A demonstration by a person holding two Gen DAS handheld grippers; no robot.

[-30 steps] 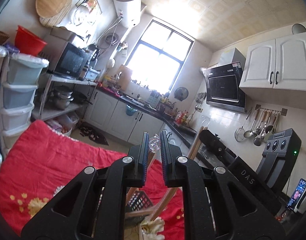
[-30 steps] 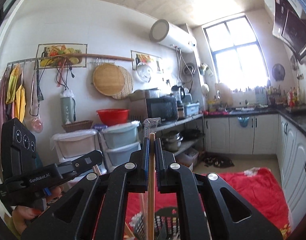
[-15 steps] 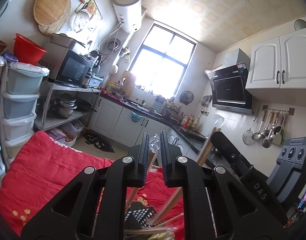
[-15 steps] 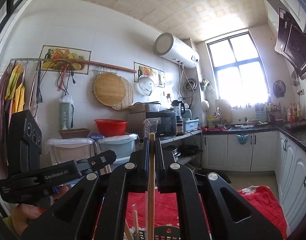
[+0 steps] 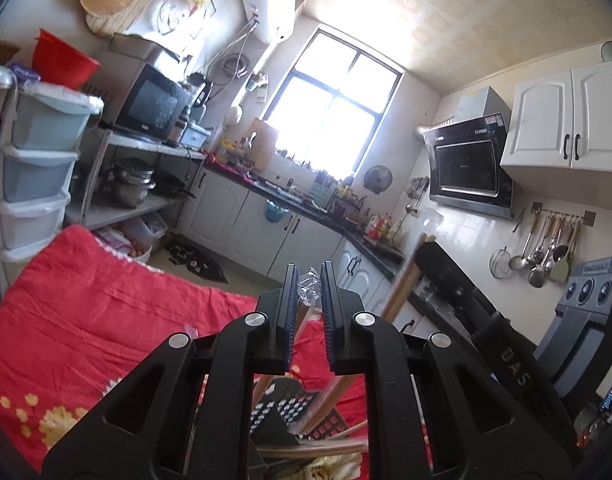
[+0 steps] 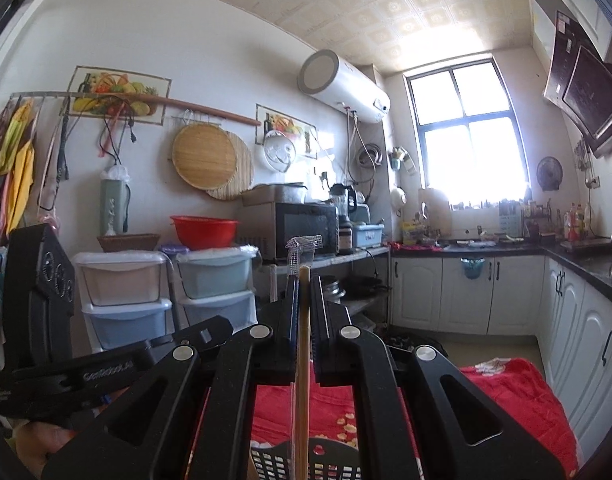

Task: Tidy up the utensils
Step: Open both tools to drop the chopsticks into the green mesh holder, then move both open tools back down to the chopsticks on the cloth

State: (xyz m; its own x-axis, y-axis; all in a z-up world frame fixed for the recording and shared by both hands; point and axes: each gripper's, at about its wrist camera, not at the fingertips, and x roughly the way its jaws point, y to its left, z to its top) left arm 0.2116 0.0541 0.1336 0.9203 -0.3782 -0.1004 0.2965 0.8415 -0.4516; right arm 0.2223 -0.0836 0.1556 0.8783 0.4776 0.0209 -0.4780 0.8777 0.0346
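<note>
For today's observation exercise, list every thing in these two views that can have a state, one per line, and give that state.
Left gripper: shut on a wooden utensil in clear wrapper.
Right gripper: shut on a wrapped wooden stick, which stands upright.
Black basket: under the fingers, holding wooden utensils.
Upper cabinet doors: closed.
Lower cabinet doors: closed.
Stacked drawers: closed.
Window: bright; latch cannot be told.

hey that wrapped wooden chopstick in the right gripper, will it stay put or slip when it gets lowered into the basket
The chopstick looks stiff and light, so it probably won't bend. Its clear wrapper may slide under the right gripper. Pinched upright, it could pivot against the black basket.
</note>
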